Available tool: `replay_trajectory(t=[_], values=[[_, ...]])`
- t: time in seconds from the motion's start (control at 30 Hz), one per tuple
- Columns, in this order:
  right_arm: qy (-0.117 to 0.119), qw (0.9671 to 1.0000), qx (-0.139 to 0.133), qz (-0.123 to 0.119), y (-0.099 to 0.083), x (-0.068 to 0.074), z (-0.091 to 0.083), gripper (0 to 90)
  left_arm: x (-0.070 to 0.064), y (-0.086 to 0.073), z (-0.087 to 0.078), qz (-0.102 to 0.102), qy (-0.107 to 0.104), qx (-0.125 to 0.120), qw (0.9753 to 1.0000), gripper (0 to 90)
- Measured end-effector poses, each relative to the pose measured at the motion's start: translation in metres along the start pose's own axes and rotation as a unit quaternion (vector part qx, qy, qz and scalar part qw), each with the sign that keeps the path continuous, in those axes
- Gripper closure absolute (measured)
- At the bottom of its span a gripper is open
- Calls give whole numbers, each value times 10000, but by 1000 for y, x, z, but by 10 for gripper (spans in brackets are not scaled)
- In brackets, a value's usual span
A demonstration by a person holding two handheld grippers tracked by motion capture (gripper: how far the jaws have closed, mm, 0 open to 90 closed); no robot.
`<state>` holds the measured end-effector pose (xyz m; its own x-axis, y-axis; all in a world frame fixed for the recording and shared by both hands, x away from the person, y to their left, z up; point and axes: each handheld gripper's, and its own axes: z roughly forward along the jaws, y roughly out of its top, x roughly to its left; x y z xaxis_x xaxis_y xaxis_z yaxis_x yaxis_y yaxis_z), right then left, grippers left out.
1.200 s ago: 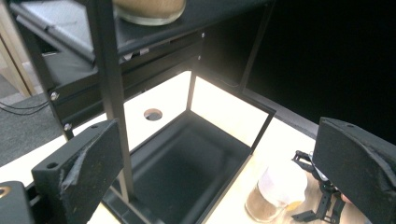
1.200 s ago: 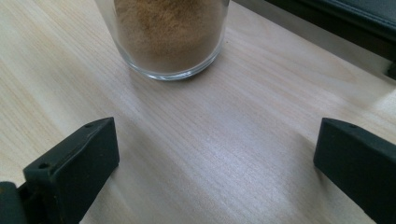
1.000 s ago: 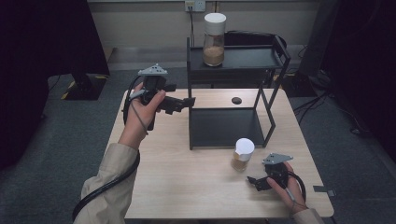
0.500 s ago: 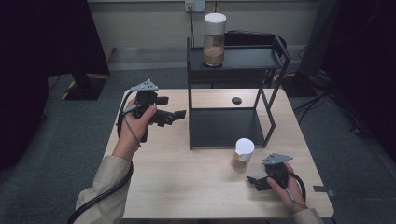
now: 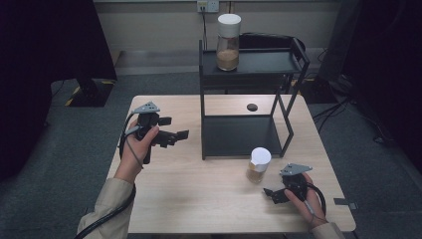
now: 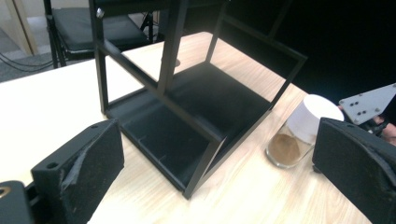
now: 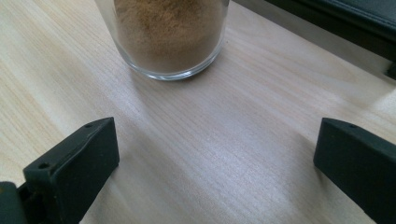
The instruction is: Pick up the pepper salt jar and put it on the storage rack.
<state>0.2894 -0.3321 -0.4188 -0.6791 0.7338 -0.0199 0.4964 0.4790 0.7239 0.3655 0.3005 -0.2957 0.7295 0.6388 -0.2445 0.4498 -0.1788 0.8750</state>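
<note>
A small glass jar (image 5: 259,165) with a white lid, partly filled with brown powder, is seen upright on the wooden table (image 5: 199,199), just in front of a black shelf rack (image 5: 244,134). The right gripper (image 5: 275,194) is held near it, jaws spread, empty. The left gripper (image 5: 174,135) is raised well apart, jaws also spread.

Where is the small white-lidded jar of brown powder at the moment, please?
In the high view the small jar stands on the table, right of centre, just in front of the black rack and beside the right gripper.
</note>
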Motion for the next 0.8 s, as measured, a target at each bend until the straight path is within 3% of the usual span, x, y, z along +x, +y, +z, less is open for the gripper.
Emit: replay_trajectory(t=[0.43,0.63,0.8], values=[[0,10000,0,1,0,0,0,0,15,-37,7,-202,100,143,9996,14],[-12,10000,4,-1,0,0,0,0,17,-52,11,-118,134,170,9997,14],[-14,10000,5,1,0,0,0,0,20,-68,16,-181,108,214,9995,14]])
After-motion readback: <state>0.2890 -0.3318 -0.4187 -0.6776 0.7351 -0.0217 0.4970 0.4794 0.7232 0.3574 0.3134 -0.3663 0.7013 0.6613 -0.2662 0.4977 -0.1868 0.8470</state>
